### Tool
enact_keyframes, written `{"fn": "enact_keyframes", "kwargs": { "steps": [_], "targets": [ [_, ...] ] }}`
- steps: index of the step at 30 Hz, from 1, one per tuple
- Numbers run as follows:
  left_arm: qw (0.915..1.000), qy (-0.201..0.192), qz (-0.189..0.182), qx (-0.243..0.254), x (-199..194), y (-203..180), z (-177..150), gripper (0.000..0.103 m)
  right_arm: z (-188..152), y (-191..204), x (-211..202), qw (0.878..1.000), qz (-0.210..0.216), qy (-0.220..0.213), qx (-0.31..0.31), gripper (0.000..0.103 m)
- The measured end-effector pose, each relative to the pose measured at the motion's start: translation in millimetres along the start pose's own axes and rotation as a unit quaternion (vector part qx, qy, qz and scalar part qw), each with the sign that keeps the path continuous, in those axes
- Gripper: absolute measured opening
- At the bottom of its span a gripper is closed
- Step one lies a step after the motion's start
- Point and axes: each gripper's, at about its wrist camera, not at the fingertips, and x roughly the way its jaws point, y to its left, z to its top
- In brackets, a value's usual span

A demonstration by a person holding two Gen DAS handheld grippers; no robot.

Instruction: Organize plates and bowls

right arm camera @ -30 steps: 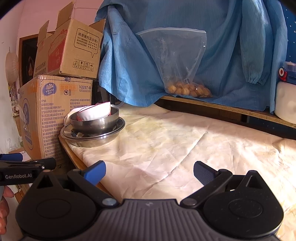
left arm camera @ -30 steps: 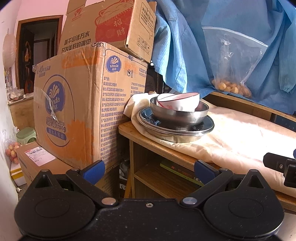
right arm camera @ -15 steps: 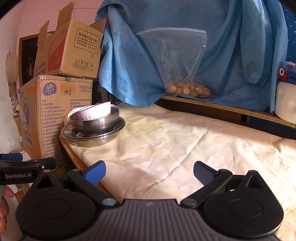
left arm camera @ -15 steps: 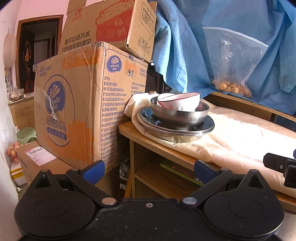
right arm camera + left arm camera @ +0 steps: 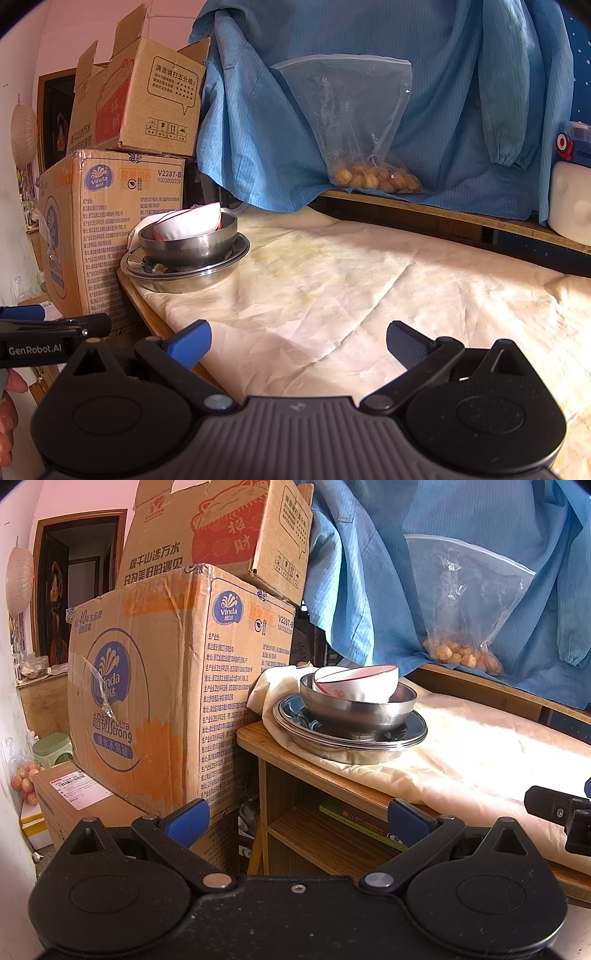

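Nothing has moved: both the left gripper (image 5: 297, 818) and right gripper (image 5: 298, 341) stay released, well short of the bowls (image 5: 188, 236). "Vinda" box (image 5: 147, 701) stands at nine o'clock off the table (image 5: 255, 738) edge; bare cloth (image 5: 369, 288) at three.

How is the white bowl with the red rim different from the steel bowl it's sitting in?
The white ceramic bowl with a red rim is smaller and matte, while the round stainless steel bowl is wider and mirror-shiny. The white bowl lies tilted on its side; the steel bowl stands upright on the stacked steel plates. Both are round and nested in one pile.
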Motion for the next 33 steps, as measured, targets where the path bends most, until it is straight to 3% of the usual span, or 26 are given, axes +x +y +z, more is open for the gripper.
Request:
{"fn": "enact_keyframes", "kwargs": {
  "steps": [18, 33],
  "targets": [
    [0.9995, -0.009, -0.002, 0.031, -0.6, -6.4, 2.9, 0.102, -5.6, -0.4, -1.8, 1.0, -0.008, 0.0, 0.009, 0.103],
    [0.9996, -0.008, -0.002, 0.028, 0.5, -7.6, 2.9, 0.102, -5.2, 0.5, 0.6, 1.0, -0.009, 0.004, 0.005, 0.103]
  ]
}}
